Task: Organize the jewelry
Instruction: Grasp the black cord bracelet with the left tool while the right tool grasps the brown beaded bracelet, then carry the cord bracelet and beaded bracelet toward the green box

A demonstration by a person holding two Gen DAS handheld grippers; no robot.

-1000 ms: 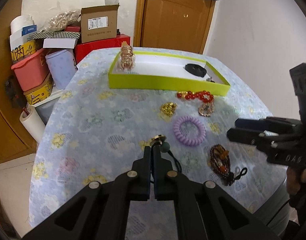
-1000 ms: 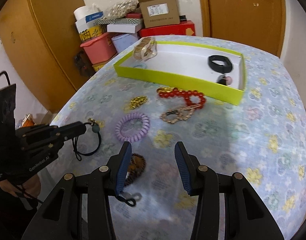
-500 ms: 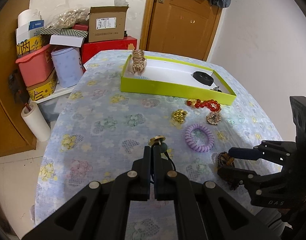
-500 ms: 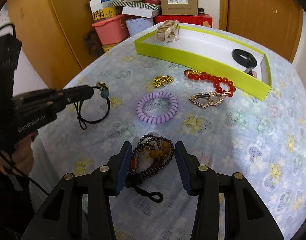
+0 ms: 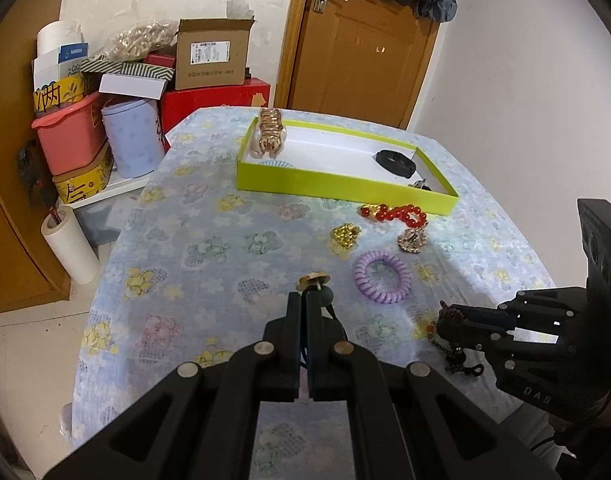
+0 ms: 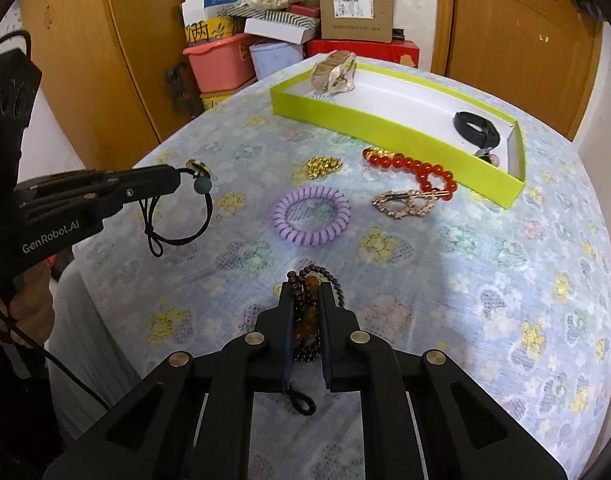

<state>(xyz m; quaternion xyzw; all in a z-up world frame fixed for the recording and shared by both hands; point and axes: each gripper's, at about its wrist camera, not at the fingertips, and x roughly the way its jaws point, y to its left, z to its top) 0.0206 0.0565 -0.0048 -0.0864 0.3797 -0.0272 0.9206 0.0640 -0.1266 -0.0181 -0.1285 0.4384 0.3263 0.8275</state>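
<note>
Right tongs (image 6: 305,294) are closing on a dark-brown bead bracelet (image 6: 305,322) with amber stones; left tongs (image 6: 180,179), at ten o'clock, pinch a black cord (image 6: 177,220).

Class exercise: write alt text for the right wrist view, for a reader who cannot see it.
The right gripper is closing on a dark beaded bracelet lying on a floral tablecloth. To the left, the left gripper holds a black cord bracelet above the table. Beyond lie a purple coil hair tie, red beads and a lime-green tray.
</note>
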